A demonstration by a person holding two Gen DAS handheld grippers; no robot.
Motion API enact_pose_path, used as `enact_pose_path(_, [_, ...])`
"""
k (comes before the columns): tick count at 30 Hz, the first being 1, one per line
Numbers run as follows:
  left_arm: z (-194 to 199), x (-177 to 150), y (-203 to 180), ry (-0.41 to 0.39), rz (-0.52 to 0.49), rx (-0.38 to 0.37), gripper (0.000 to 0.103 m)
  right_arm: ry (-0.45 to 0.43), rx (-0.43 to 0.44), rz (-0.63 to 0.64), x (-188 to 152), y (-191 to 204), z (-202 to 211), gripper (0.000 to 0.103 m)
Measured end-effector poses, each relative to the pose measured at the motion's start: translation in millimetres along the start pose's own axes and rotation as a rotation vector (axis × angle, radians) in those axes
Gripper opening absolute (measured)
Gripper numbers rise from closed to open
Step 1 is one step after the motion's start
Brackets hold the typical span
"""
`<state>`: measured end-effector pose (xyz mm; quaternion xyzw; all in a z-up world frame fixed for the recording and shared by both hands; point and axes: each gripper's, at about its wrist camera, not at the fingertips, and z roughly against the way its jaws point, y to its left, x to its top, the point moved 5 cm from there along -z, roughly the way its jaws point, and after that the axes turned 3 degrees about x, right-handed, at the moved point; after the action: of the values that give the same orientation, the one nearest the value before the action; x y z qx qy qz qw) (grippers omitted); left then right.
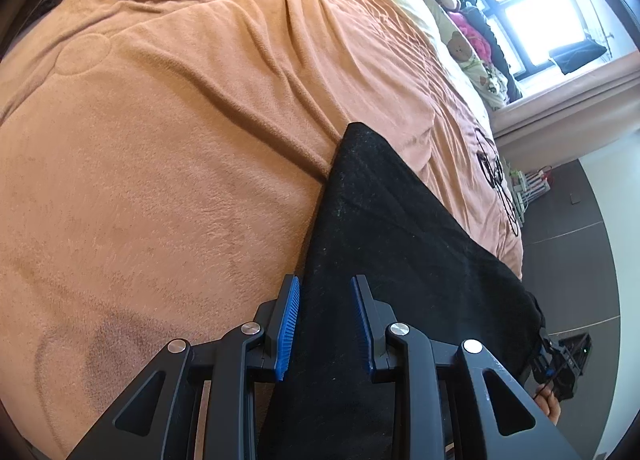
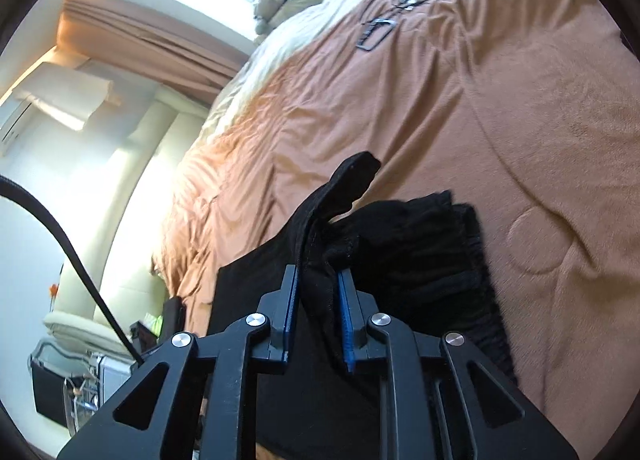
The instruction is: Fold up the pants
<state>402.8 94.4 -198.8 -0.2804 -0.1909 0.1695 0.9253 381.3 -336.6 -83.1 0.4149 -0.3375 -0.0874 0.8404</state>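
Observation:
Black pants (image 1: 380, 220) lie as a long flat strip on an orange blanket (image 1: 160, 140), running away from the left wrist camera. My left gripper (image 1: 326, 280) hovers over their near part. It is open, and its blue pads (image 1: 290, 320) stand apart with flat fabric showing in the gap. In the right wrist view the gathered waistband of the pants (image 2: 432, 260) is bunched up. My right gripper (image 2: 317, 271) is shut on a fold of it, and a flap of the cloth sticks up past the fingertips.
Black cables and buckles (image 2: 376, 32) lie on the orange blanket (image 2: 500, 120) further up the bed. Stuffed toys and pillows (image 1: 460, 20) line the window side. The bed's edge drops to a dark floor (image 1: 568, 220). A hand (image 1: 548, 404) shows at the lower right.

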Motion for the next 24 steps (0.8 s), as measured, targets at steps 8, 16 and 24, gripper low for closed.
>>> enact_pose_path(8, [-4.9, -6.6, 11.0, 0.013, 0.021, -0.015, 0.029, 0.077, -0.002, 0.144, -45.5, 37.6, -16.1, 0.016])
enact_pose_path(16, [-4.0, -12.7, 20.9, 0.02, 0.04, -0.03, 0.029, 0.186, -0.026, 0.158, -80.0, 40.8, -50.6, 0.016])
enact_pose_path(24, [-0.3, -18.2, 25.3, 0.016, 0.049, -0.036, 0.029, 0.149, 0.009, 0.152, -60.2, 48.9, -36.2, 0.052])
